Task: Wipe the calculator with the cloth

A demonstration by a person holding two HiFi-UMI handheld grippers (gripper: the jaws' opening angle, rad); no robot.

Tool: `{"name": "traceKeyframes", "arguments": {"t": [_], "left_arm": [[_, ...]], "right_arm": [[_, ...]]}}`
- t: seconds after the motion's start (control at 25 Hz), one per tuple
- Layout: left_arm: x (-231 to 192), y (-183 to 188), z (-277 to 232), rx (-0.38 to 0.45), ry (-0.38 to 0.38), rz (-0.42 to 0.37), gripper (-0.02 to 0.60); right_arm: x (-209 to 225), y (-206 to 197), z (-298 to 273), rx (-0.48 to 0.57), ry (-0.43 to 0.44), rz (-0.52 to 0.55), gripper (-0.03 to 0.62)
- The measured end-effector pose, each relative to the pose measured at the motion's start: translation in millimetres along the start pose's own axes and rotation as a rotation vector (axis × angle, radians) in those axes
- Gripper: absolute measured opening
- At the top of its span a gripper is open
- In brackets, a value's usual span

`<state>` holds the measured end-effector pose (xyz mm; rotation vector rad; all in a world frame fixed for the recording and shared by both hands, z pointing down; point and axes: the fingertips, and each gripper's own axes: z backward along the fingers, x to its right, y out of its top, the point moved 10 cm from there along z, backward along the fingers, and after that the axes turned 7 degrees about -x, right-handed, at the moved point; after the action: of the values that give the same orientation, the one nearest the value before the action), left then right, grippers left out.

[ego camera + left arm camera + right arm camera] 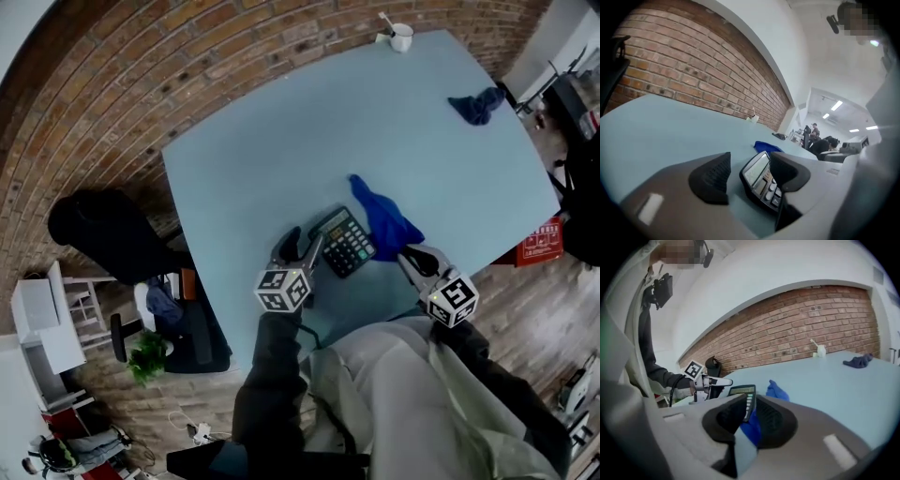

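A: In the head view, where is the calculator (344, 241)?
B: It lies flat on the pale blue desk (244, 159), close to the near edge. It is dark, with rows of little keys and a screen at the top. The blue cloth (384, 217) lies right next to it.
A: And the claws?
B: The left claw (302, 251) is at the calculator's left edge. The right claw (412, 258) is at the near end of the cloth. They are small here, so I cannot tell from this view what they grip.
A: What does the left gripper view show?
B: The left claw (750, 165) is wide open. The calculator (759, 176) sits between its two pads, close to the right one, but nothing squeezes it yet.
A: How will it feel?
B: I think light and hard, like plastic. It may slide on the smooth desk when it is rubbed. So hold it by its side edges, not on the keys or the screen.
A: And the right gripper view?
B: The right claw (751, 404) is nearly closed, and it pinches a fold of the cloth (751, 428). The cloth looks soft and floppy, so it will hang and bunch up. A pinch on a thick fold is best. Behind it the calculator (742, 391) shows its screen.
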<state>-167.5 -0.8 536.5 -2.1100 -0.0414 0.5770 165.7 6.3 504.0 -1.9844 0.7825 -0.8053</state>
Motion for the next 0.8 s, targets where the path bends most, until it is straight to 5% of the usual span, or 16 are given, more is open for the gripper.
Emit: {"name": "traceKeyframes", "arguments": {"t": [0.28, 0.48, 0.6, 0.8], "left_arm": [[14, 1, -48, -0.163, 0.004, -0.244, 0.274], [18, 0, -49, -0.176, -0.020, -0.290, 0.236], [18, -1, -44, -0.157, -0.024, -0.231, 0.199], [12, -6, -21, -0.078, -0.057, 0.032, 0.090]], "right_arm": [[44, 19, -15, -0.070, -0.133, 0.037, 0.234], [46, 7, -63, -0.326, -0.014, 0.114, 0.285], [38, -7, -86, -0.456, 0.027, 0.191, 0.285], [44, -9, -85, -0.399, 0.017, 0.168, 0.225]]}}
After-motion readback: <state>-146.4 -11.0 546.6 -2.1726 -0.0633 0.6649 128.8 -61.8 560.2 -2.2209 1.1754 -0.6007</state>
